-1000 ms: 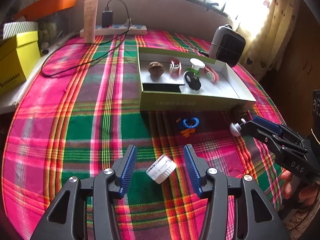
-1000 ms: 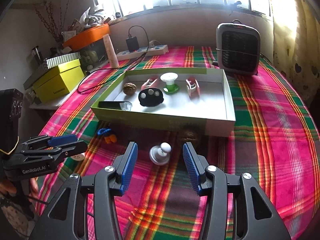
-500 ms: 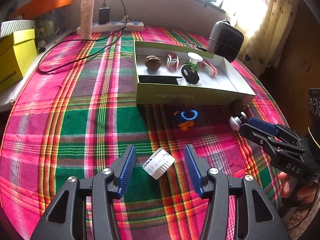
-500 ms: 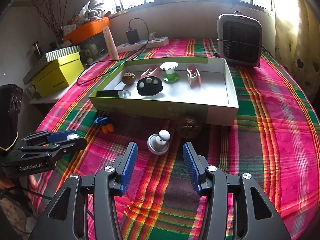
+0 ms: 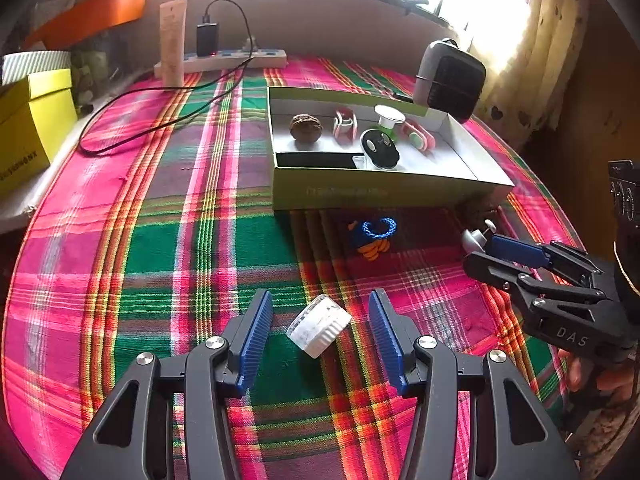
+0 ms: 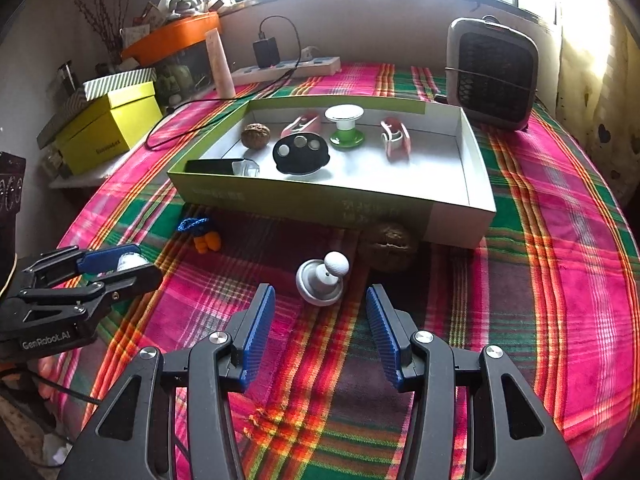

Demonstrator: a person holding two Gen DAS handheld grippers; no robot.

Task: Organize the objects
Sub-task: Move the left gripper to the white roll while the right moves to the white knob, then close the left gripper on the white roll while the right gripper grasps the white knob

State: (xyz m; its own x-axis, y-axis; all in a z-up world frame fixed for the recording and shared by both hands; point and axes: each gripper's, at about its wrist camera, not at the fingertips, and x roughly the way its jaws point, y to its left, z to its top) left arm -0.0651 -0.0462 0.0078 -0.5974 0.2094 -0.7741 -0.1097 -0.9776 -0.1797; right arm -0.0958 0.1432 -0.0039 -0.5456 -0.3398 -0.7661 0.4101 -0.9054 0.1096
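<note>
My left gripper (image 5: 320, 312) is open, its blue pads either side of a white ribbed cap (image 5: 319, 326) lying on the plaid cloth. My right gripper (image 6: 320, 304) is open just short of a grey knob with a white ball top (image 6: 322, 278). A walnut (image 6: 390, 244) lies beside the knob, against the front wall of the green-and-white box (image 6: 332, 204). A blue cord with orange pieces (image 5: 374, 236) lies in front of the box. The box holds a walnut, two red-white clips, a green-white spool, a black disc and a black bar.
A grey heater (image 6: 494, 76) stands behind the box at the right. A power strip with charger and cable (image 5: 236, 58) and a tall tube (image 5: 172, 42) sit at the back. A yellow box (image 5: 30, 120) stands at the left edge.
Both grippers have shifted slightly over the cloth, staying open; the cap stays between the left pads and the knob sits just ahead of the right ones.
</note>
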